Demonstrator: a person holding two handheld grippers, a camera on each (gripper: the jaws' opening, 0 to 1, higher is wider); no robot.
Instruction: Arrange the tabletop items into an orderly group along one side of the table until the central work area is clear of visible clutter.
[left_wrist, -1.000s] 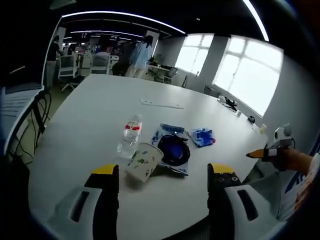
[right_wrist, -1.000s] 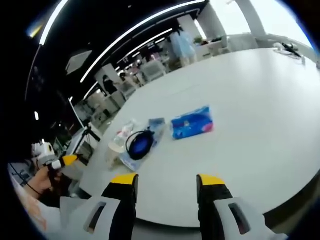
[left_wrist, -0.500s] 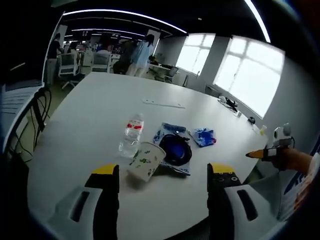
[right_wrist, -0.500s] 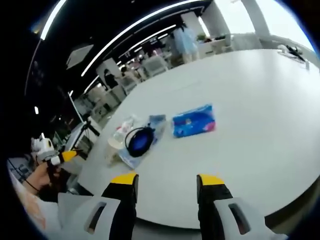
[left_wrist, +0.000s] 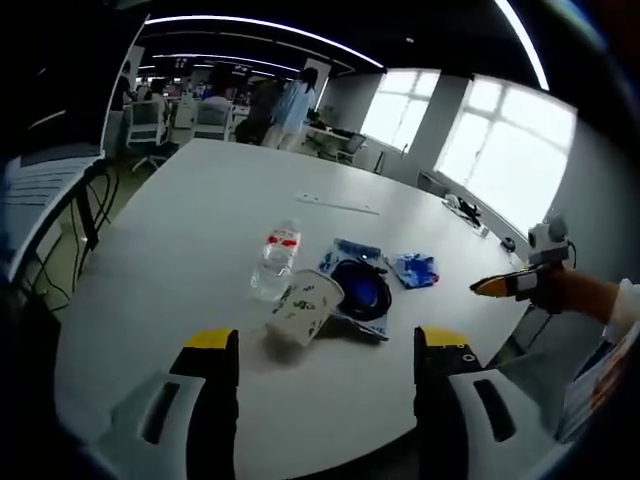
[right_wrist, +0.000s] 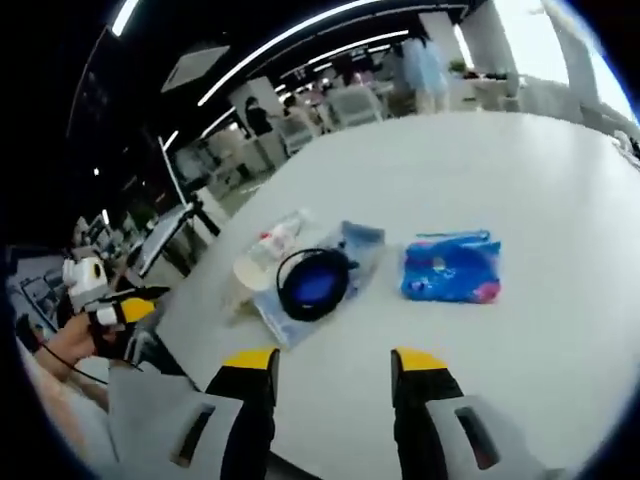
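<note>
Both tools hover above the near edge of a large white round worktop (left_wrist: 180, 230), each with its yellow-tipped jaws spread and holding nothing: the left tool (left_wrist: 325, 345) at the bottom of the left gripper view, the right tool (right_wrist: 330, 365) at the bottom of the right gripper view. The clutter sits bunched at mid-frame. A white paper cup with green print (left_wrist: 305, 305) lies tipped on its side; whether anything is in it cannot be told. Just beside it stands a clear plastic water bottle with a red label (left_wrist: 277, 262), seemingly near empty. A dark blue round bowl-like item (right_wrist: 315, 283) rests on a pale printed packet (right_wrist: 350, 250), contents not visible. A blue tissue pack (right_wrist: 452, 268) lies a little apart. Judgement: start with the tipped cup, closing gently across its wall so it does not crush or roll
</note>
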